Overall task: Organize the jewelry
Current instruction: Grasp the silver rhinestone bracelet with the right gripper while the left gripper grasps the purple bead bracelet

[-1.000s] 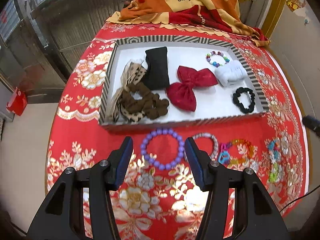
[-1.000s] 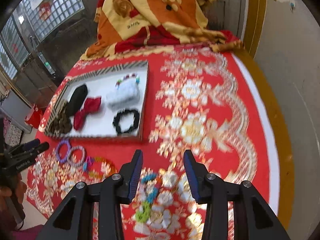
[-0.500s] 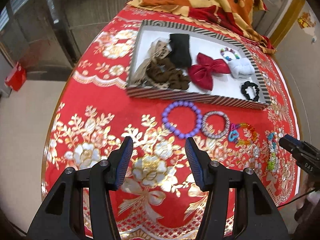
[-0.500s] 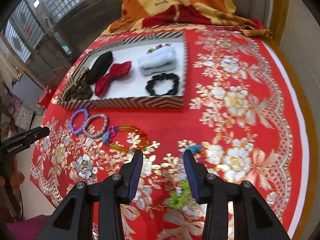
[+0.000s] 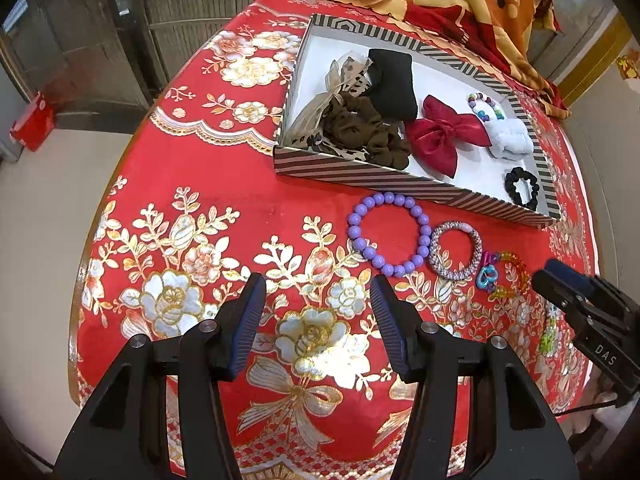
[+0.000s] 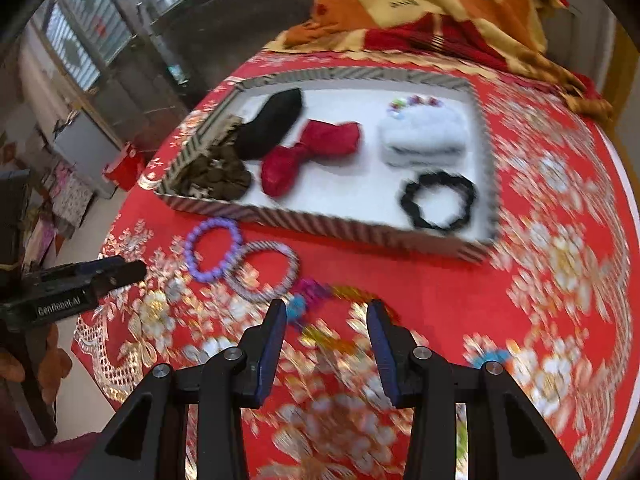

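Holding both grippers above the red cloth-covered table [image 5: 168,184], we carry nothing: the left gripper [image 5: 318,320] has its fingers spread wide apart over the gold flowers near the front edge, and the right gripper [image 6: 326,344] is likewise parted and empty, hovering over the multicoloured bead bracelet [image 6: 340,296].

Four pieces lie loose on the cloth, in a row just in front of the striped tray [image 5: 400,188]: the purple bead bracelet [image 5: 386,234] near the tray's front wall, the silver-lilac beaded bangle [image 5: 456,250] touching it on the right, then the multicoloured one, and a green-and-blue bracelet [image 5: 550,328] nearer the table's right edge. The tray already holds scrunchies, a red bow [image 5: 444,136] and a small bead bracelet.

We judge these bracelets light and limp on elastic, the round beads smooth and liable to roll from a pinch. We would close across one side of the ring, between beads, rather than span it. The right view is blurred, so fine detail there is uncertain.
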A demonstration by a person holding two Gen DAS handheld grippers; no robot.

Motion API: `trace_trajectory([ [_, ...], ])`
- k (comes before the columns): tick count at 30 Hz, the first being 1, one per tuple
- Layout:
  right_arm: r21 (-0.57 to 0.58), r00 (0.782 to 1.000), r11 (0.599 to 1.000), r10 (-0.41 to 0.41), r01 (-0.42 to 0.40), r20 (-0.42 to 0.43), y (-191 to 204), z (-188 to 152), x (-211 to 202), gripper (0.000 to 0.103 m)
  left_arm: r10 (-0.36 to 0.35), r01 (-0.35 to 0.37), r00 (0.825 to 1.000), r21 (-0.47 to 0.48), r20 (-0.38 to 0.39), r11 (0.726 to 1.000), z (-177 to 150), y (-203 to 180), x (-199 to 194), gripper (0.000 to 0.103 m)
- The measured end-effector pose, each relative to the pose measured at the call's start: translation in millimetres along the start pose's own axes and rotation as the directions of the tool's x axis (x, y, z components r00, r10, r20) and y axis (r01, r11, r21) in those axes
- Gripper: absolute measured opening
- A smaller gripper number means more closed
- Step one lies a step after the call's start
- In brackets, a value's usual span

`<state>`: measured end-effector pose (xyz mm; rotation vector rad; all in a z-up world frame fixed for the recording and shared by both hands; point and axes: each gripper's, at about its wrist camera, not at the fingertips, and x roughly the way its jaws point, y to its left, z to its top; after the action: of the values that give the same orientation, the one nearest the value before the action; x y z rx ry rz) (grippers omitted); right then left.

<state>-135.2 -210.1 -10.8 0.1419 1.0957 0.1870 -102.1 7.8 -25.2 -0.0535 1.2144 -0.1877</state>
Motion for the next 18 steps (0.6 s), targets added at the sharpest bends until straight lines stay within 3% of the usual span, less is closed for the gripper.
trace_trajectory([
  [3, -0.039, 1.0, 0.999, 0.01, -0.01, -0.007, 12, 12, 11, 0.04, -0.001, 0.001, 1.0, 0.005, -0.004, 1.0, 3, -1, 2, 0.054],
  [16, -0.147, 0.994, 0.989, -0.044, 0.029, -0.099, 33, 21, 61, 0.011, -0.008, 0.008, 1.0, -0.002, -0.025, 1.0, 19, 8, 15, 0.054],
  [18, -0.144, 0.994, 0.989, -0.044, 0.03, -0.099, 32, 21, 62, 0.01, -0.01, 0.01, 0.999, 0.004, -0.031, 1.0, 21, 6, 17, 0.054],
])
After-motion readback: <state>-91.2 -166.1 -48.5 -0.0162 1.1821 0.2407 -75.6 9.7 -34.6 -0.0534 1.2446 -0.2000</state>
